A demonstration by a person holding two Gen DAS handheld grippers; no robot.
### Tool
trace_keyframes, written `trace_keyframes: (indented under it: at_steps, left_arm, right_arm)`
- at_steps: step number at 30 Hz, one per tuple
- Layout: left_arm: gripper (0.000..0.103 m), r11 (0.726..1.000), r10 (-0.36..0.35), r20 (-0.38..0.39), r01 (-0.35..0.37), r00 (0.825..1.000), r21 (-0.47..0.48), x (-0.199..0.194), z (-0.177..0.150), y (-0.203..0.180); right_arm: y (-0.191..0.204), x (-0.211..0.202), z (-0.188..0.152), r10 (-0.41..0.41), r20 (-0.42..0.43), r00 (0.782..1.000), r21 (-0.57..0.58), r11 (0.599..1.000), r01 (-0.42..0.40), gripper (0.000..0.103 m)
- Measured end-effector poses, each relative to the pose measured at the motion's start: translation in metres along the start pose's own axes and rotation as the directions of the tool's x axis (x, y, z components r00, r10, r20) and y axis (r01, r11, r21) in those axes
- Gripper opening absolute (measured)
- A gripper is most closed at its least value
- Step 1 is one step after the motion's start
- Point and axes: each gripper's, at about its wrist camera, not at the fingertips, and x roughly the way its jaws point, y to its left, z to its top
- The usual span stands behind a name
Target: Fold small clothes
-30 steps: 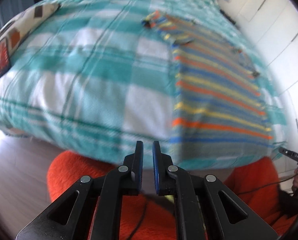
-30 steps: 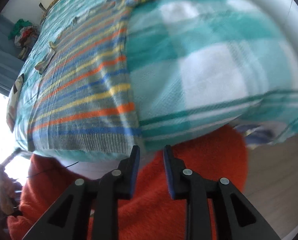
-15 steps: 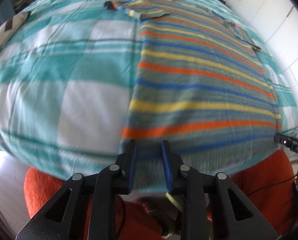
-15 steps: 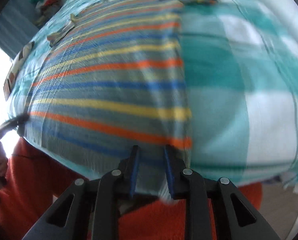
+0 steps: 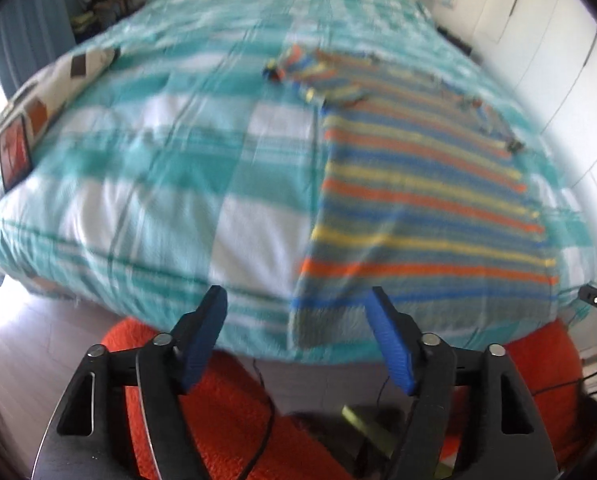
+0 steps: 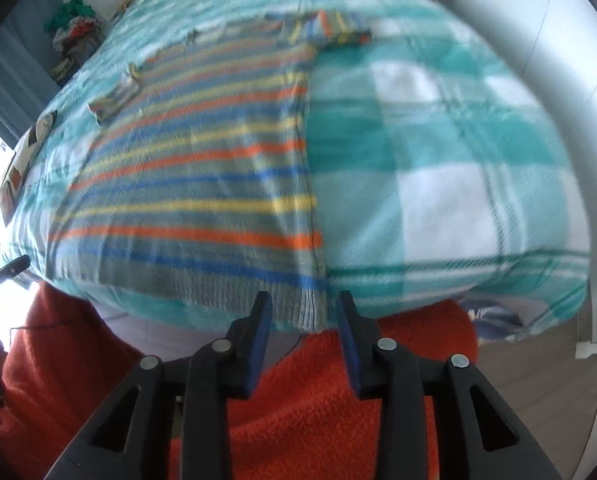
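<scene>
A grey knit sweater (image 5: pixel 418 208) with orange, yellow and blue stripes lies flat on the bed, its ribbed hem hanging over the near edge. It also shows in the right wrist view (image 6: pixel 202 200). My left gripper (image 5: pixel 298 312) is wide open, just short of the hem's left corner. My right gripper (image 6: pixel 304 312) is open, with the hem's right corner (image 6: pixel 310 312) between its fingers, not clamped. Both sleeves are folded in near the far end of the sweater.
The bed has a teal and white checked cover (image 5: pixel 146 152). An orange rug (image 6: pixel 338 400) lies on the floor below the grippers. A patterned pillow (image 5: pixel 30 120) sits at the bed's left edge. White cupboards (image 5: pixel 558 40) stand on the right.
Both grippers have opened; they were shut or nearly so at the sweater's hem half a second ago. The left one has drawn back and left from the hem.
</scene>
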Motion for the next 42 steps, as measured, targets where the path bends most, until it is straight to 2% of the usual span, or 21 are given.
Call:
trace_keyframes:
  at_steps: [2,5,7,9,11,12,13,14,16,19,21,23,25,28,32,33,35,36,38,40,42]
  left_arm:
    - [0.081,0.999,-0.029,0.029,0.028,0.999,0.023,0.002,0.018,-0.015]
    - [0.082,0.996,-0.049,0.058,0.044,0.997,0.079,0.02,0.034,-0.044]
    - [0.083,0.993,-0.037,0.044,0.031,0.998,0.117,0.036,0.036,-0.051]
    - [0.083,0.987,-0.013,-0.016,0.015,1.0,0.161,0.063,0.031,-0.061]
    - [0.083,0.979,0.057,-0.101,-0.035,0.993,0.203,0.091,0.019,-0.067]
    - [0.083,0.974,0.082,-0.117,-0.055,0.99,0.218,0.097,0.011,-0.067]
    - [0.083,0.972,0.09,-0.099,-0.066,0.991,0.226,0.094,0.005,-0.066]
    - [0.083,0.972,0.092,-0.083,-0.072,0.992,0.226,0.085,0.001,-0.063]
    - [0.084,0.978,0.08,-0.086,-0.062,0.993,0.198,0.067,-0.002,-0.054]
    - [0.089,0.993,0.063,-0.046,-0.058,0.997,0.107,0.036,-0.004,-0.033]
    - [0.09,0.996,0.081,-0.019,-0.08,0.997,0.041,0.021,-0.004,-0.018]
    - [0.09,0.995,0.097,-0.016,-0.097,0.995,-0.025,0.011,-0.002,-0.004]
    - [0.09,0.991,0.107,-0.007,-0.107,0.994,-0.076,0.003,-0.005,0.003]
    - [0.09,0.985,0.121,-0.001,-0.121,0.993,-0.121,-0.003,-0.003,0.011]
    - [0.09,0.978,0.166,-0.002,-0.165,0.986,-0.128,-0.008,-0.002,0.015]
    - [0.09,0.977,0.174,-0.004,-0.173,0.985,-0.129,-0.009,-0.003,0.018]
    - [0.09,0.972,0.195,-0.012,-0.195,0.981,-0.128,-0.012,-0.008,0.022]
    - [0.09,0.97,0.203,-0.013,-0.203,0.979,-0.131,-0.014,-0.011,0.025]
    - [0.09,0.966,0.208,-0.015,-0.208,0.978,-0.154,-0.017,-0.017,0.031]
    - [0.09,0.964,0.199,-0.023,-0.2,0.98,-0.175,-0.018,-0.021,0.035]
    - [0.09,0.965,0.184,-0.029,-0.187,0.982,-0.184,-0.016,-0.022,0.036]
  right_arm:
    - [0.007,-0.007,0.011,0.019,0.058,0.998,-0.005,1.0,-0.019,0.045]
    - [0.026,0.004,0.026,0.054,0.074,0.996,-0.038,0.998,-0.051,0.045]
    - [0.043,0.019,0.035,0.081,0.073,0.994,-0.063,0.995,-0.077,0.045]
    - [0.06,0.036,0.036,0.102,0.046,0.994,-0.083,0.992,-0.098,0.045]
    - [0.065,0.058,0.033,0.113,-0.023,0.993,-0.098,0.989,-0.115,0.045]
    - [0.065,0.07,0.03,0.099,-0.08,0.992,-0.101,0.989,-0.107,0.045]
    - [0.061,0.074,0.027,0.1,-0.114,0.988,-0.106,0.988,-0.112,0.045]
    - [0.059,0.072,0.025,0.113,-0.117,0.987,-0.113,0.986,-0.126,0.045]
    - [0.046,0.059,0.038,0.106,-0.074,0.992,-0.159,0.98,-0.117,0.045]
    - [0.019,0.045,0.086,0.031,0.04,0.999,-0.217,0.976,-0.021,0.045]
    - [0.002,0.046,0.127,-0.041,0.142,0.989,-0.225,0.972,0.073,0.046]
    - [-0.004,0.061,0.169,-0.096,0.189,0.977,-0.258,0.955,0.144,0.046]
    - [0.011,0.079,0.201,-0.064,0.201,0.977,-0.349,0.928,0.132,0.046]
    - [0.051,0.124,0.24,-0.049,0.159,0.986,-0.483,0.867,0.121,0.046]
    - [0.083,0.194,0.269,-0.148,0.097,0.984,-0.529,0.83,0.177,0.045]
    - [0.08,0.209,0.275,-0.179,0.071,0.981,-0.514,0.837,0.19,0.043]
    - [0.065,0.212,0.286,-0.174,0.063,0.983,-0.428,0.885,0.184,0.007]
    - [0.049,0.2,0.293,-0.16,0.098,0.982,-0.342,0.921,0.185,0.007]
    - [0.001,0.162,0.299,-0.098,0.184,0.978,-0.129,0.984,0.123,0.007]
    - [-0.063,0.126,0.29,-0.085,0.247,0.965,0.086,0.994,0.066,0.007]
    - [-0.13,0.101,0.27,-0.114,0.269,0.956,0.282,0.959,0.035,0.007]
